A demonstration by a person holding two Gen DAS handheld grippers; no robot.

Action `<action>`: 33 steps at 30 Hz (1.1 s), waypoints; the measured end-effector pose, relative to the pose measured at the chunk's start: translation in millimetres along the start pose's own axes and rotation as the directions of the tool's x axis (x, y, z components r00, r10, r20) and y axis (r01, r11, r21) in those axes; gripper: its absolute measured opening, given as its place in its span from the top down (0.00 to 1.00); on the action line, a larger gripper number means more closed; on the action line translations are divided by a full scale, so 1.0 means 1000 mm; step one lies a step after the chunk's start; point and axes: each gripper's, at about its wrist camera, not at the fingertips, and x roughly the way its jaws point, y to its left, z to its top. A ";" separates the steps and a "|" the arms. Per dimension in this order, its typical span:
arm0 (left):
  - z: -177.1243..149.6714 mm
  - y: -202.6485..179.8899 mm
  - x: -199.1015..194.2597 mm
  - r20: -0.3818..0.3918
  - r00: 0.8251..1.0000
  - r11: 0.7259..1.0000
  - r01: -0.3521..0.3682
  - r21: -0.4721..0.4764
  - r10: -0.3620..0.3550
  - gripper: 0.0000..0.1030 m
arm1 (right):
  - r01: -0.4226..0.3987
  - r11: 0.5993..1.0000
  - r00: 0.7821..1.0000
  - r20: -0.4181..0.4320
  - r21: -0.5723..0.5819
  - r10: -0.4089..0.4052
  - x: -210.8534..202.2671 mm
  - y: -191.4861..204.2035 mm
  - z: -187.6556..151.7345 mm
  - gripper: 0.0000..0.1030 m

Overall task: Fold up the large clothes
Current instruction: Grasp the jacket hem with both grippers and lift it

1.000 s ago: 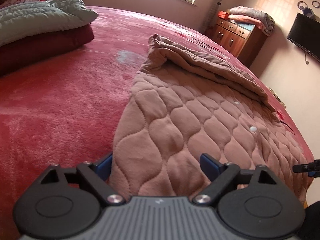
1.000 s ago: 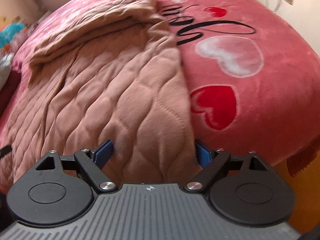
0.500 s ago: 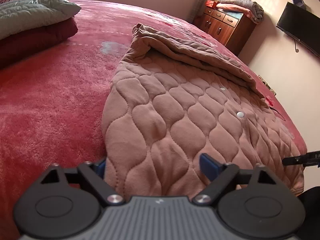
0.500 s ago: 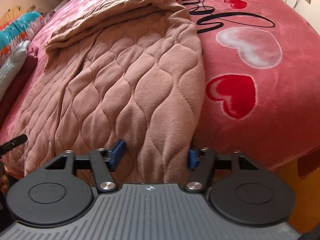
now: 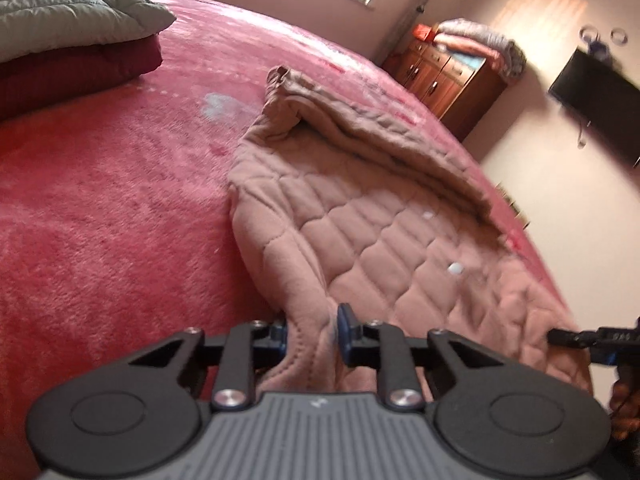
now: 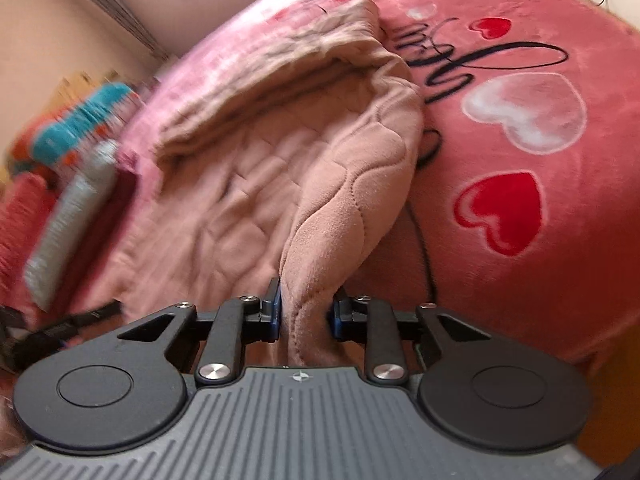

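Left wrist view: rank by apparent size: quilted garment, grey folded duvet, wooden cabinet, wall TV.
1. quilted garment, nearest the camera
2. grey folded duvet
3. wooden cabinet and wall TV: look alike, both far and blurred, so unranked.

Black cursive lettering on the pink bedspread [image 6: 560, 240] cannot be read.

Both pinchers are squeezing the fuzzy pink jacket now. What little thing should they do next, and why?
Probably lift the near edge a little, both together. The left gripper and right gripper have just closed on the jacket, whose far part is already folded over.
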 end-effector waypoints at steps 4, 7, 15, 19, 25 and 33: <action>0.009 -0.002 -0.002 0.039 0.997 0.996 0.068 -0.054 -0.066 0.83 | -0.095 0.994 0.994 0.052 0.054 0.092 -0.001 -0.003 0.007 0.72; 0.015 -0.005 0.002 0.058 0.994 0.991 0.102 -0.082 -0.097 0.83 | -0.203 0.970 0.976 0.112 0.136 0.188 0.001 -0.011 0.011 0.72; 0.026 -0.022 0.036 0.044 0.997 0.996 0.073 -0.055 -0.070 0.82 | -0.256 0.950 0.961 0.151 0.179 0.231 0.033 -0.009 0.023 0.69; 0.022 -0.029 0.036 0.042 0.999 0.999 0.029 0.016 -0.029 0.73 | -0.203 0.968 0.976 0.105 0.150 0.189 0.043 -0.005 0.027 0.57; 0.013 -0.039 0.033 0.047 0.999 0.996 -0.031 0.087 0.027 0.48 | -0.147 0.974 0.989 0.047 0.173 0.141 0.057 -0.006 0.028 0.31; 0.011 -0.040 0.031 0.044 0.993 0.989 -0.111 0.099 0.107 0.73 | -0.200 0.949 0.980 0.023 0.246 0.200 0.053 -0.013 0.018 0.29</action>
